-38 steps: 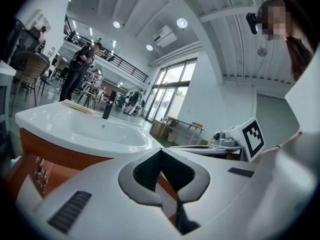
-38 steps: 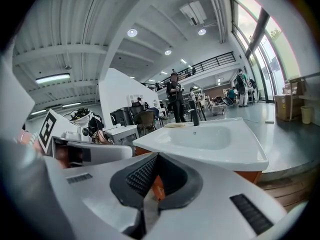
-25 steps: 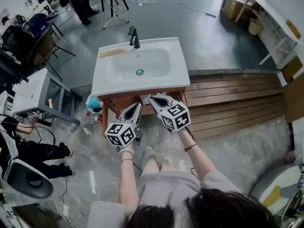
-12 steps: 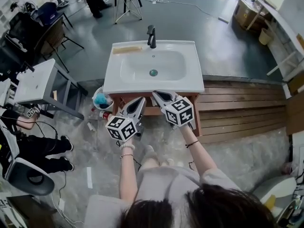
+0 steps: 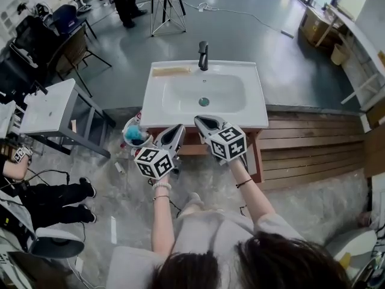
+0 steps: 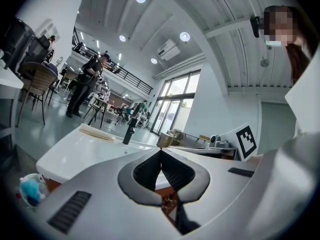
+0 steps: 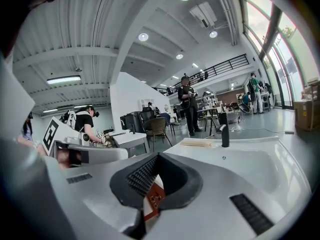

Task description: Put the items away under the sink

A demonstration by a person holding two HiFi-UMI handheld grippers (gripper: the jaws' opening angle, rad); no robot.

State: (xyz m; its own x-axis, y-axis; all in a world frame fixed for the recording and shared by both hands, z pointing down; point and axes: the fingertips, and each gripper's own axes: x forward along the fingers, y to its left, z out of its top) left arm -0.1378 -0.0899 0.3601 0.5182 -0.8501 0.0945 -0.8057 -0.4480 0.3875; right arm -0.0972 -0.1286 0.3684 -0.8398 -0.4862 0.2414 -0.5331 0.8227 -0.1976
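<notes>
Left tongs, right tongs neared sink edge.

Just ahead of the left claw and right claw, barred by the white sink rim, with a wooden cabinet frame beneath it. Left of the left claw, crowded by a bucket and a grey stand farther off. Right of the right claw, hemmed by plank decking. Behind both claws, open floor.
</notes>
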